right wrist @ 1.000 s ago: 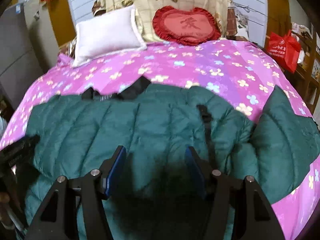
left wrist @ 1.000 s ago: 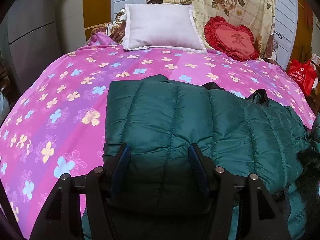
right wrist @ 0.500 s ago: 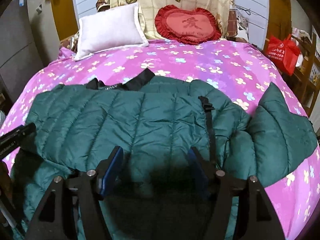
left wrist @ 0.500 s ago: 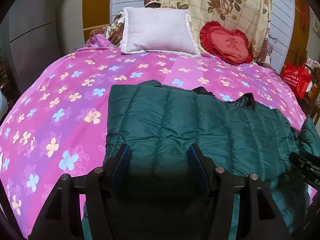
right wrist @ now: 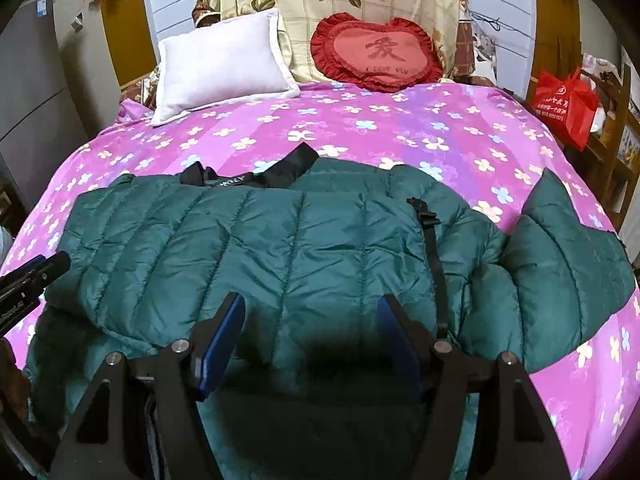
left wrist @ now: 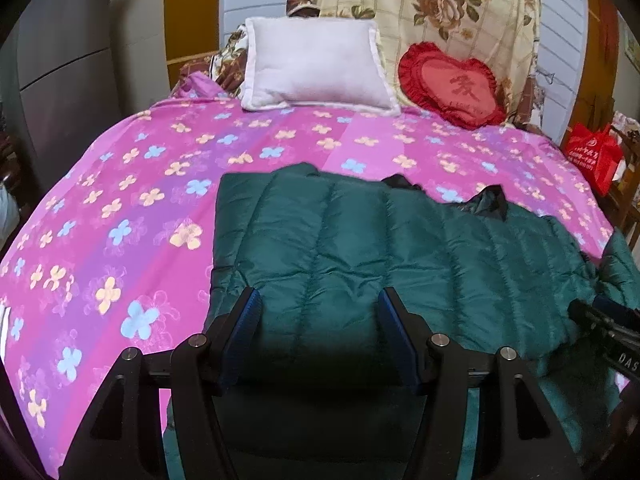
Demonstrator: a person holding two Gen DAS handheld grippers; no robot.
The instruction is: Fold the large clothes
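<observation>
We see a dark green puffer jacket spread flat on the bed, directly ahead of and below both grippers. Left gripper hovers over the jacket's near part, jaws standing apart, blue pads clear of the fabric, nothing held. Jacket's folded left edge runs just beyond the left finger; the pink flowered sheet lies bare to that side.

Right gripper also hangs over the jacket, jaws apart and empty; they have just been opening a bit wider, with only the fabric below showing between them, no pad pressing on it. A black zipper strip runs just past its right finger, and one sleeve fans out further right onto the sheet. Black collar sits at the jacket's far edge, ahead of the gripper.

Each gripper's tip shows at the side edge of the other's view.

Far beyond both, at the head of the bed: white pillow to the left, red heart cushion to the right. A red bag hangs off the far right.
</observation>
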